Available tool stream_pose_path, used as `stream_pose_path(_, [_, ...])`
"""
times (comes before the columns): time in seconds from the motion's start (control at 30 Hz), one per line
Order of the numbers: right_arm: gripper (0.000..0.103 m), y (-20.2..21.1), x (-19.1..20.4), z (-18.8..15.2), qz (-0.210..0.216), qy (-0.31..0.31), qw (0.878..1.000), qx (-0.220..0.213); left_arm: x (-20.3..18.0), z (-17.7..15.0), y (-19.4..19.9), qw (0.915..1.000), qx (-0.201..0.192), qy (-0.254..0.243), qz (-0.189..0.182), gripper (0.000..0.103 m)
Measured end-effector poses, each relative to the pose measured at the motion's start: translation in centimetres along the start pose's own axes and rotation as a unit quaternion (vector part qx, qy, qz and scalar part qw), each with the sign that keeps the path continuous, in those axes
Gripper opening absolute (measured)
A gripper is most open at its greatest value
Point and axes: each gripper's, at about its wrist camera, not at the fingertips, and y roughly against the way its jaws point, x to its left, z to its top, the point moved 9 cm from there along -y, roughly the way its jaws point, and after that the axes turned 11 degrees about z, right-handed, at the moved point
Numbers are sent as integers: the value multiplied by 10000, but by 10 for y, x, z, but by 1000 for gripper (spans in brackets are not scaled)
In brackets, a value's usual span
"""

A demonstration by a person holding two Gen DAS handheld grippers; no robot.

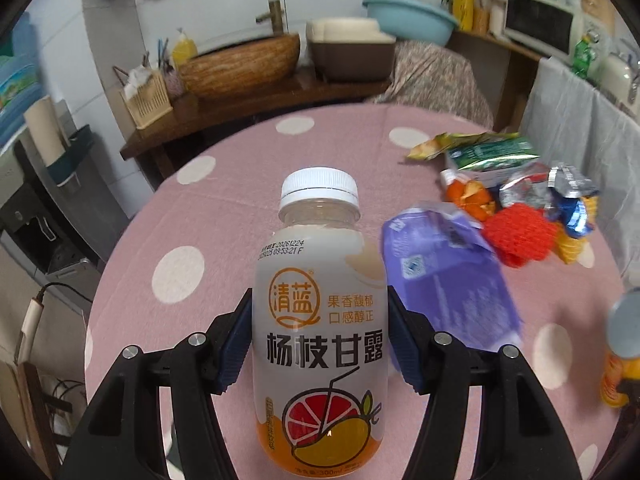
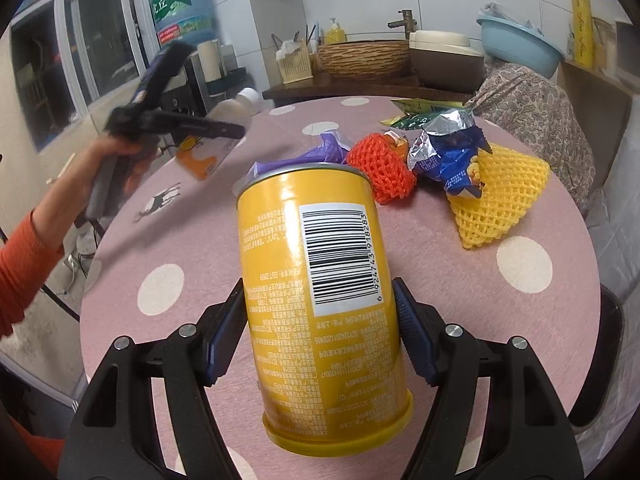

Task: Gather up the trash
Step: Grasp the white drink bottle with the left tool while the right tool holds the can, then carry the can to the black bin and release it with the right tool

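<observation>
On the round table: a pink cloth with white dots (image 2: pixel 400 248) covers it, and the trash lies toward its far side.
Left gripper (image 1: pixel 320 340): its blue-padded fingers (image 1: pixel 234 344) press both flanks of a clear plastic drink bottle with a white screw cap and an orange fruit label (image 1: pixel 320 320); the bottle stands upright between them, clamped. In the right wrist view this gripper and bottle appear blurred at the left, carried by a hand (image 2: pixel 100 168) with an orange sleeve.
Right gripper (image 2: pixel 320 328): its fingers (image 2: pixel 416 336) sit against a tall yellow cylindrical can with a barcode panel (image 2: pixel 320 300); the left pad touches, the right pad sits at the can's edge, so the can is held. The can tilts slightly, its open silver rim pointing away.
Purple wrapper (image 1: pixel 444 272): a flat purple plastic packet lying just right of the bottle in the left wrist view, blurred.
Red net (image 2: pixel 380 172): an orange-red foam mesh fruit sleeve, touching the purple wrapper and the foil bags.
Yellow net (image 2: pixel 500 196): a yellow foam mesh sleeve on the cloth, right of the red one, partly under a crumpled blue-and-silver foil snack bag (image 2: pixel 448 152).
Orange peel (image 1: pixel 468 196): beside the red net, near a green foil packet (image 1: pixel 492 156).
Behind the table: a woven basin under a brass tap (image 2: pixel 364 58) and a light blue plastic bowl (image 2: pixel 516 46) on a wooden counter.
</observation>
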Motion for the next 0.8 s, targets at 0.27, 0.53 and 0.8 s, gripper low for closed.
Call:
stream_pose_path(0.27, [70,22,8,-18,78,-274,9986,-446,-33,-28,91,9941,-767,390,-664,61])
stream_pose_path(0.53, [70,84,-44,-40,-408,-955,9883,-1120,-161,-33,140,9784,-1085,-413,-1709,61])
stream_pose_path(0.8, [70,162,-187,-76,-1791,-1993,9535,-1383,-302,-7,139,9555,-1035,-1213,-2481,61])
